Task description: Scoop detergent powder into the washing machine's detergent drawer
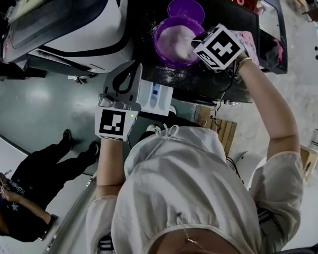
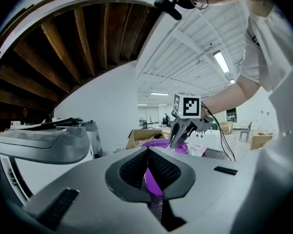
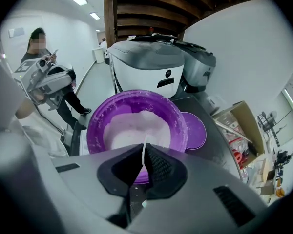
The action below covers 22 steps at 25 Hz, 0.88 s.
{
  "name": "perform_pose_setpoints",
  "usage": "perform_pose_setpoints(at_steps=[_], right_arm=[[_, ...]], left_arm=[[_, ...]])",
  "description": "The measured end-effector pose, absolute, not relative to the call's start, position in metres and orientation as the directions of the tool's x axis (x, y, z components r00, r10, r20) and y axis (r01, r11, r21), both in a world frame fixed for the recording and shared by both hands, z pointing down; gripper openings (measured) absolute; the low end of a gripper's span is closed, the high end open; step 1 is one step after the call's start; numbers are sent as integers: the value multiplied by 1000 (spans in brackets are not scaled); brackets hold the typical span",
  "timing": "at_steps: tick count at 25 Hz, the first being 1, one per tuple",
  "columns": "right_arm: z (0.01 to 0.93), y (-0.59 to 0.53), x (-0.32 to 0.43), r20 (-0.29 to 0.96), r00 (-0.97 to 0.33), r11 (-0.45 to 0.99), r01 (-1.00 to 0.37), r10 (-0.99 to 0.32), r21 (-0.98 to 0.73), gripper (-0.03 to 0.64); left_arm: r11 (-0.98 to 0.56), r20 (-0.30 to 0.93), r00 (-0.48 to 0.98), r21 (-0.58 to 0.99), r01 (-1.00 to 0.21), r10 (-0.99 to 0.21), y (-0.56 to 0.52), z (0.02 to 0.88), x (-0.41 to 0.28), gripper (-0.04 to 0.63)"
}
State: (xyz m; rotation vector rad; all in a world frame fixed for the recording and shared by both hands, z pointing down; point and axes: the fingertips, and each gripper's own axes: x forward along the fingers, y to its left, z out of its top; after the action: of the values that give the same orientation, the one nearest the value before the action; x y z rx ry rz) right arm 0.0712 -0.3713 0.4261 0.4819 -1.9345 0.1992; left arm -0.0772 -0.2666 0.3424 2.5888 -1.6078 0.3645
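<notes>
The glossy white washing machine [image 1: 69, 25] stands beside the black tabletop [image 1: 212, 81]. On the tabletop a round purple plastic bowl [image 1: 164, 54] holds white detergent powder [image 1: 177, 41]. The powder looks loose, light and easily spilled, so it should travel level. The white detergent drawer [image 1: 156, 97] stands pulled out below. The right hand-held gripper [image 3: 145, 162] pinches a thin, stiff white scoop handle [image 3: 145, 154] over the powder. The left hand-held gripper [image 2: 146, 155] is closed, seemingly empty.

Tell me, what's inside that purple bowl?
White powder heaps inside the purple bowl, with grains clinging to its inner wall. The powder covers the bowl's bottom, and the right gripper, shut on a thin white strip, hides the near side.
</notes>
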Motion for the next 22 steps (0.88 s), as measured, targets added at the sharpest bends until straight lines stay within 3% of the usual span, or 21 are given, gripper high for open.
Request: perform_pose_setpoints(at_steps=[11, 22], right_arm=[[431, -354, 69, 900, -428, 820, -543, -85, -181, 9], [415, -359, 70, 798, -588, 682, -637, -130, -358, 9]], left_arm=[[-443, 216, 419, -74, -894, -882, -256, 343, -77, 21], [-447, 232, 418, -88, -890, -878, -252, 340, -73, 21]])
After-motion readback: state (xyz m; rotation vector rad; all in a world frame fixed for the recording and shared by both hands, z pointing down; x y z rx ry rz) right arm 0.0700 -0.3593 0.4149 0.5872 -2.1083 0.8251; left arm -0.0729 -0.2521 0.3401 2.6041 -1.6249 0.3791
